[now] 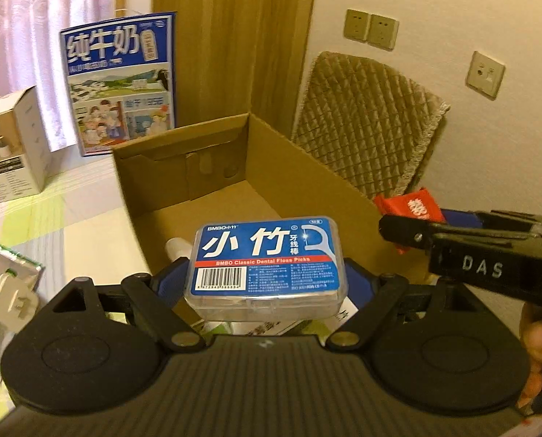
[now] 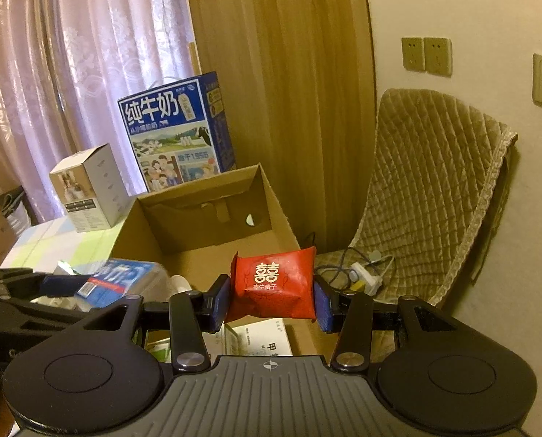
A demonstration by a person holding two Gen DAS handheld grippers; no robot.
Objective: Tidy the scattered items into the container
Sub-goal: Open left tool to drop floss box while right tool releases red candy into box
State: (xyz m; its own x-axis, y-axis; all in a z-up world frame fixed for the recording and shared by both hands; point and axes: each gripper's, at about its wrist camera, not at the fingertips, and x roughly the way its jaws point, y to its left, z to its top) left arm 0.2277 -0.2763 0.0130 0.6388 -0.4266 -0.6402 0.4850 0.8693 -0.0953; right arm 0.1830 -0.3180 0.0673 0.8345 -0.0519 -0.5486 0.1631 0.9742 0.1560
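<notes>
The left gripper (image 1: 267,273) clamps a clear plastic floss-pick box with a blue label (image 1: 267,267) above the near edge of the open brown cardboard box (image 1: 307,167). To its right, the right gripper (image 1: 398,233) apparently holds a red packet (image 1: 412,205).

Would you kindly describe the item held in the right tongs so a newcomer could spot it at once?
Start at the open cardboard box on the table. Just above its near right edge, the right tongs grip a small red packet. Unlike the blue-labelled floss box in the left tongs, it is soft, red, with a pale double-happiness symbol.
</notes>
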